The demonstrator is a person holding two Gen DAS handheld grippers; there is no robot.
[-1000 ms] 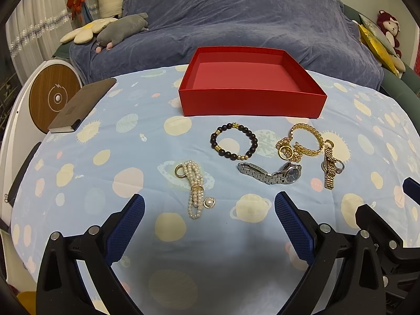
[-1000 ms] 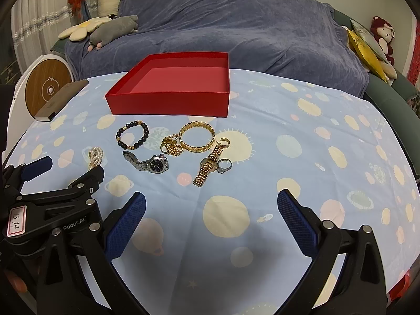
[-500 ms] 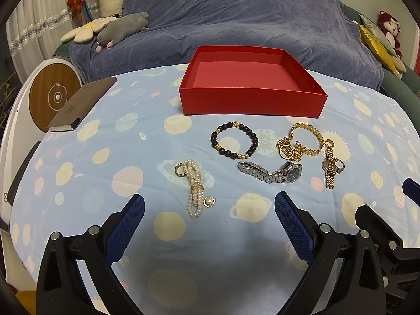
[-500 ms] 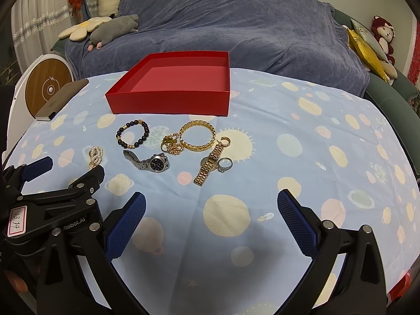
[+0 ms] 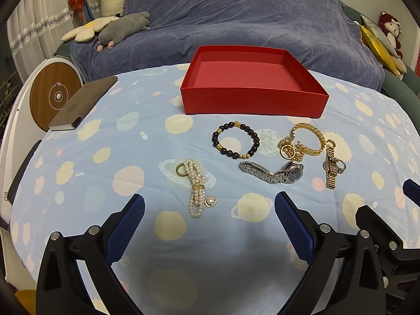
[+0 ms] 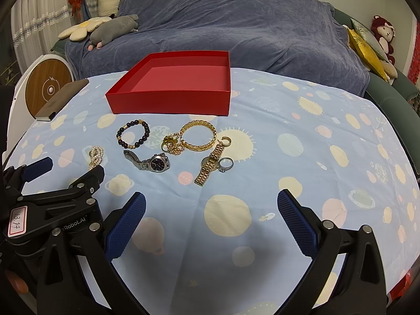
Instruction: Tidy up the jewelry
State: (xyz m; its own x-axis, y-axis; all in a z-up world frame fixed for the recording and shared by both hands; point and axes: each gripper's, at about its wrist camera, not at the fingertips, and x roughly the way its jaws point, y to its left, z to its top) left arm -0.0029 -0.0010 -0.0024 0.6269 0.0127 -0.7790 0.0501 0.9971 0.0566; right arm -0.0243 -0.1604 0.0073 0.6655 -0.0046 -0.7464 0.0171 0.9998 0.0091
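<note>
An empty red box (image 5: 252, 102) (image 6: 170, 102) stands at the far middle of the table. In front of it lie a dark bead bracelet (image 5: 235, 138) (image 6: 133, 134), a gold bangle (image 5: 309, 137) (image 6: 198, 137), a gold chain with rings (image 5: 290, 151), a silver watch (image 5: 273, 173) (image 6: 148, 161), a gold watch (image 5: 330, 166) (image 6: 210, 166), a silver ring (image 6: 225, 164) and a pearl bracelet (image 5: 197, 186) (image 6: 95, 156). My left gripper (image 5: 208, 219) is open, just short of the pearl bracelet. My right gripper (image 6: 211, 220) is open and empty, short of the gold watch.
A brown notebook (image 5: 84, 103) lies at the table's far left edge, beside a round white and wood device (image 5: 55, 94). A blue-covered sofa (image 5: 236, 21) with plush toys stands behind the table. The left gripper's body (image 6: 52, 202) shows at the lower left in the right wrist view.
</note>
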